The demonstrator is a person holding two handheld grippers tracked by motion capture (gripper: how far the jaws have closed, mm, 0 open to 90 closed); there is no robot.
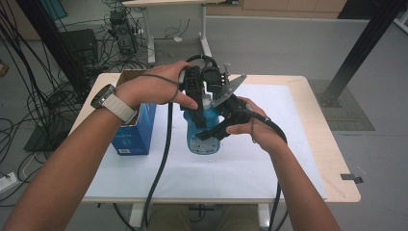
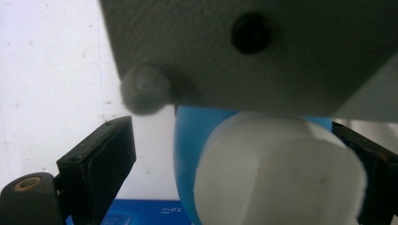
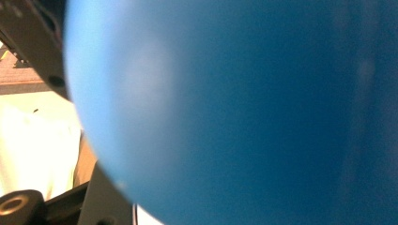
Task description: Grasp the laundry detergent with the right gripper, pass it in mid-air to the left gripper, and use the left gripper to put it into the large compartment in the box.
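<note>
Blue plastic bottle (image 1: 203, 132) stands mid-table on the white mat (image 1: 269, 159), the right gripper (image 1: 216, 131) pressed to its body, grip unclear. Left gripper (image 1: 196, 98) straddles the white cap (image 2: 277, 173), jaws parted. Likely light, smooth, squeezable; best held at the neck. Beyond, a box (image 1: 137, 130).

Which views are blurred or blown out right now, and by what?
Right gripper view: the blue bottle sits too close, a soft blur, with bright glare at lower left. Left gripper view: the white cap and grey plate are out of focus. High view: sharp and evenly lit.
</note>
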